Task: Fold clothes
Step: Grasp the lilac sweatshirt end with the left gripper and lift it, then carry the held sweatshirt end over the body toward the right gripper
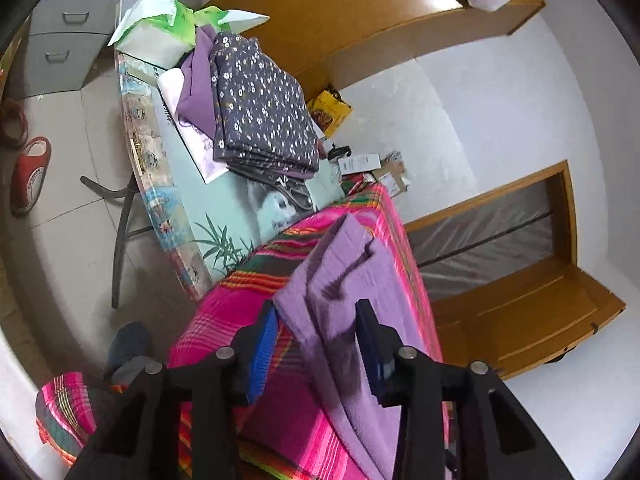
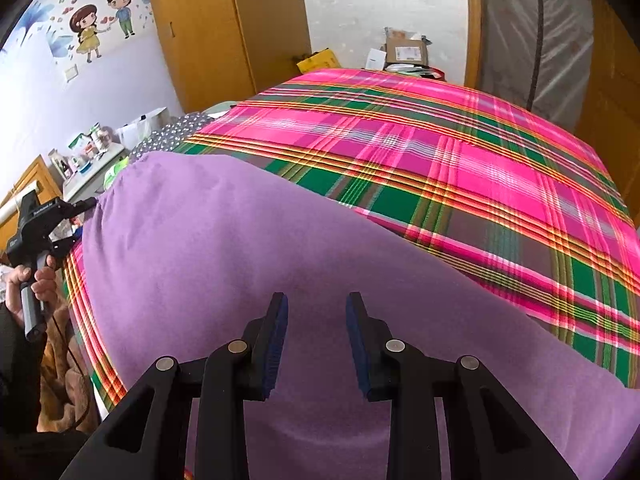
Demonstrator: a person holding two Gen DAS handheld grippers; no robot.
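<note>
So the soft purple fleece garment (image 2: 248,248) lies along the near edge of the pink-and-green plaid bedspread (image 2: 440,152); the left gripper (image 1: 318,344) and right gripper (image 2: 316,336) both gape wide around it, gripping nothing, folded navy floral fabric (image 1: 260,108) stacked beyond

Table under pink plaid cloth (image 2: 440,152), purple garment (image 2: 224,248) spread on it

A matt, soft, fleecy purple cloth (image 2: 248,248) lies on a smooth woven plaid sheet (image 2: 460,152). In the right wrist view's upper centre, the wardrobe (image 2: 224,20) is glossy varnished wood. The right gripper (image 2: 316,312) is matt black plastic with ribbed blue pads (image 2: 280,332) and dull metal pins.
</note>
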